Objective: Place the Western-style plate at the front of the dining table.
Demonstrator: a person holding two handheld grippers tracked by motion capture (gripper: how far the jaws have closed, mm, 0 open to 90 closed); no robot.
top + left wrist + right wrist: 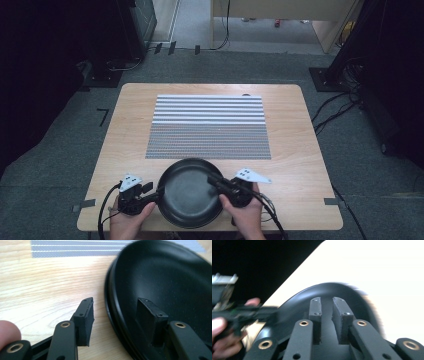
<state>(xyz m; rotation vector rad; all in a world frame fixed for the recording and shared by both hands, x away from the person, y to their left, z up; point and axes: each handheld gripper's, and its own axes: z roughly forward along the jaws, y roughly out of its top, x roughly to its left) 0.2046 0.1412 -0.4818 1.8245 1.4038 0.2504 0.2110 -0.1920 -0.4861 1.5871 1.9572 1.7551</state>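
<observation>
A black round pan (187,200) sits at the near edge of the wooden table (300,165). My left gripper (154,194) is at the pan's left rim. In the left gripper view this gripper (117,301) stands open astride the rim: one pad is inside the pan (170,277), and the other is outside with bare wood showing between it and the rim. My right gripper (211,177) reaches over the pan from the right. Its own view shows the right gripper (327,300) with its pads a narrow gap apart above the dark pan (329,290). I cannot tell whether anything lies in that gap.
A striped grey and white mat (207,125) covers the table's middle just beyond the pan, and its near edge is the mat (75,247) at the top of the left gripper view. Cables and dark equipment stand on the floor around the table.
</observation>
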